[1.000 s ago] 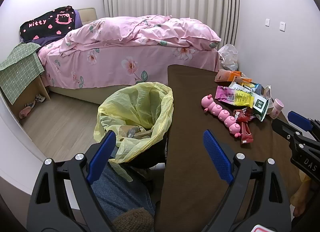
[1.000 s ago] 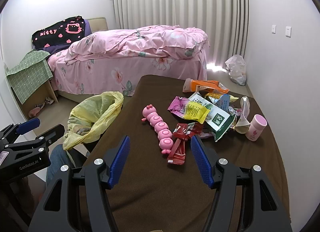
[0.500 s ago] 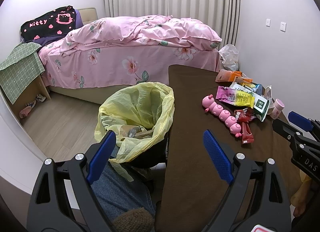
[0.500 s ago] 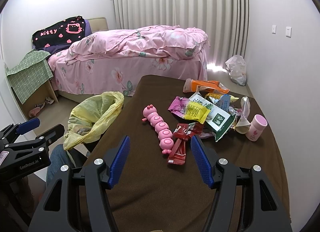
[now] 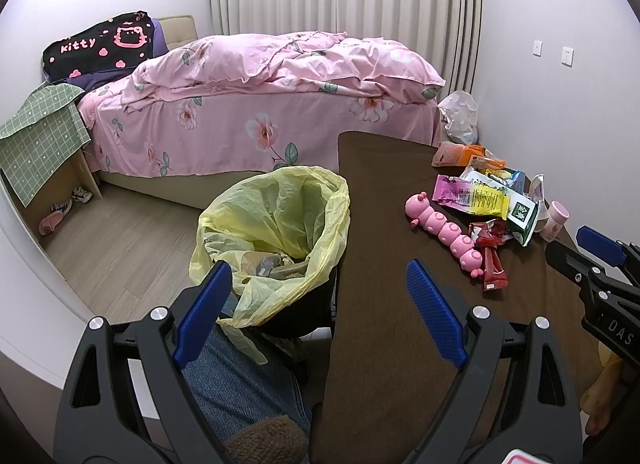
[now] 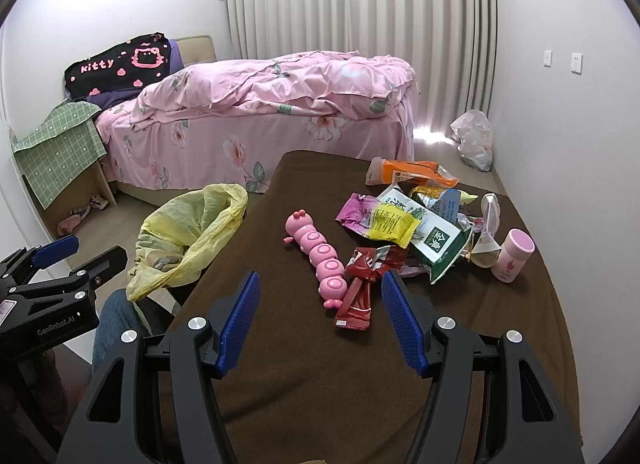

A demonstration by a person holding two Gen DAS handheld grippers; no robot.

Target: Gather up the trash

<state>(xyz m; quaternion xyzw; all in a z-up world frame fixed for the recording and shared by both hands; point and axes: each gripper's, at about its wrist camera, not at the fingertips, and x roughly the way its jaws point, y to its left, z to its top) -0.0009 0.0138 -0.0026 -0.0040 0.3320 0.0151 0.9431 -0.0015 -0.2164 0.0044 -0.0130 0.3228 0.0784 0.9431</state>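
left gripper (image 5: 316,300): I'm holding it spread wide, empty, over the yellow-lined bin (image 5: 276,232)
right gripper (image 6: 320,318): I'm keeping jaws apart (nothing gripped), hovering near the red wrapper (image 6: 360,288)
trash: wrappers are lying piled on the brown table (image 6: 304,384), beside the pink caterpillar toy (image 6: 318,256)

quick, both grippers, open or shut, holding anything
Left gripper: open, holding nothing.
Right gripper: open, holding nothing.
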